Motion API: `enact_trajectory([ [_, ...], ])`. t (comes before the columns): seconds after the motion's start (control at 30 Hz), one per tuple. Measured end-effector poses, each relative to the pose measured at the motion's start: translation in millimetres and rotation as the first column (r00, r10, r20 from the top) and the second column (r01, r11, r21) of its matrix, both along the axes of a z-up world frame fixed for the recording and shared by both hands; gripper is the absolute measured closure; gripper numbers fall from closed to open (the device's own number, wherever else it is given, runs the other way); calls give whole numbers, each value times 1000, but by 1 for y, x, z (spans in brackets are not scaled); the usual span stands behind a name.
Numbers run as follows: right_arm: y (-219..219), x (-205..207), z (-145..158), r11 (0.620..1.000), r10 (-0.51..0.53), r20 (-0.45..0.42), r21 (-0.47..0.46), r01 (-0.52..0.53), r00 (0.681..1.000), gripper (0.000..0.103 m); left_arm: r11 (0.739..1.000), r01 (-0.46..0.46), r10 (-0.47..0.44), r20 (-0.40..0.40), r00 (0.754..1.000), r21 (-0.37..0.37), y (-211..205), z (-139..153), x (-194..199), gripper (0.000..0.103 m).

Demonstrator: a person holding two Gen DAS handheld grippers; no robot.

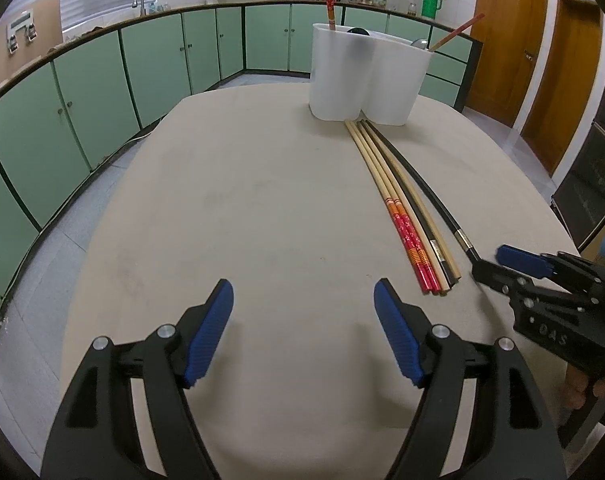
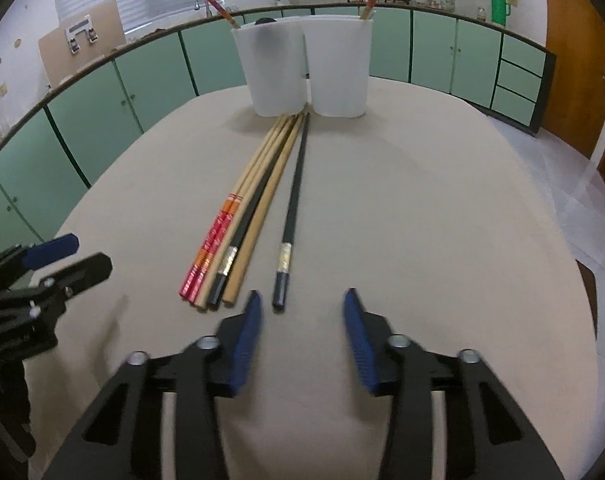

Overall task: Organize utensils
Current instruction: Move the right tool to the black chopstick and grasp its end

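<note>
Several chopsticks lie side by side on the beige table: red-patterned ones point(image 2: 212, 250), a plain wooden one point(image 2: 258, 220) and black ones with silver bands, one point(image 2: 292, 216) set apart to the right. They also show in the left wrist view point(image 1: 406, 216). A white lobed utensil holder point(image 2: 306, 66) stands behind them and holds red chopsticks; it also shows in the left wrist view point(image 1: 366, 76). My right gripper point(image 2: 300, 312) is open, just short of the separate black chopstick's near end. My left gripper point(image 1: 302, 304) is open and empty, left of the chopsticks.
Green cabinets point(image 1: 94, 92) curve around the room under a counter with a pot and a green thermos point(image 1: 430, 2). Wooden doors point(image 1: 502, 40) stand to the right. The table point(image 1: 242, 208) has bare surface left of the chopsticks.
</note>
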State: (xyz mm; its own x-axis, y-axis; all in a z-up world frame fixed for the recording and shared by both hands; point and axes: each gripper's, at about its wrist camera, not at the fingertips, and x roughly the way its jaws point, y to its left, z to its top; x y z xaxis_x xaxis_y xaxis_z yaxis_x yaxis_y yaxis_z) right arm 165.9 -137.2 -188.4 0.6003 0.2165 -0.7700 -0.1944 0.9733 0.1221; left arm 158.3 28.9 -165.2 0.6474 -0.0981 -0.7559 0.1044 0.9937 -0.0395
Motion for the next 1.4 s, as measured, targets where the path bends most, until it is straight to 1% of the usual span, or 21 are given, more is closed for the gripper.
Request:
enact_trajectory([
  [0.07, 3, 3, -1, 1000, 3, -1, -5, -3, 1000, 82, 1000, 0, 0, -2, 1000, -1, -1, 0, 1, 31],
  [0.1, 4, 4, -1, 1000, 8, 0, -8, -8, 1000, 86, 1000, 2, -2, -3, 1000, -5, -2, 0, 1, 31],
  [0.13, 6, 3, -1, 1000, 15, 2, -10, -15, 1000, 95, 1000, 4, -4, -4, 1000, -8, -3, 0, 1, 31],
  [0.17, 7, 3, -1, 1000, 24, 2, -16, -24, 1000, 96, 1000, 6, -6, -6, 1000, -9, -5, 0, 1, 31],
  [0.33, -1, -2, 0, 999, 10, 6, -44, -9, 1000, 97, 999, 33, -33, -17, 999, -21, -18, -3, 1, 31],
  [0.5, -23, -8, -1, 999, -27, -3, -28, 27, 1000, 97, 997, 73, -73, -31, 997, -23, -35, -8, 3, 31],
  [0.63, -34, -11, -1, 999, -39, -2, -11, 39, 999, 97, 997, 82, -82, -45, 996, -13, -46, -15, 8, 31],
  [0.8, -37, -11, -1, 999, -39, -1, -8, 39, 999, 96, 998, 61, -60, -65, 996, 4, -50, -22, 17, 31],
  [0.83, -37, -11, -1, 999, -40, -2, -6, 40, 999, 96, 998, 59, -59, -68, 996, 2, -50, -23, 18, 30],
  [1.03, -36, -11, -2, 999, -42, -1, -6, 42, 999, 96, 998, 49, -47, -57, 997, 30, -55, -25, 19, 30],
  [1.13, -36, -11, -2, 999, -42, -1, 0, 42, 999, 96, 1000, 12, -11, -48, 999, 18, -47, -24, 19, 35],
  [1.27, -37, -12, -2, 999, -43, -1, 3, 43, 999, 96, 999, -32, 31, -44, 999, -11, -34, -23, 18, 37],
  [1.4, -38, -12, -2, 999, -45, 1, 1, 45, 999, 96, 999, -25, 26, -44, 999, 20, -38, -23, 17, 37],
])
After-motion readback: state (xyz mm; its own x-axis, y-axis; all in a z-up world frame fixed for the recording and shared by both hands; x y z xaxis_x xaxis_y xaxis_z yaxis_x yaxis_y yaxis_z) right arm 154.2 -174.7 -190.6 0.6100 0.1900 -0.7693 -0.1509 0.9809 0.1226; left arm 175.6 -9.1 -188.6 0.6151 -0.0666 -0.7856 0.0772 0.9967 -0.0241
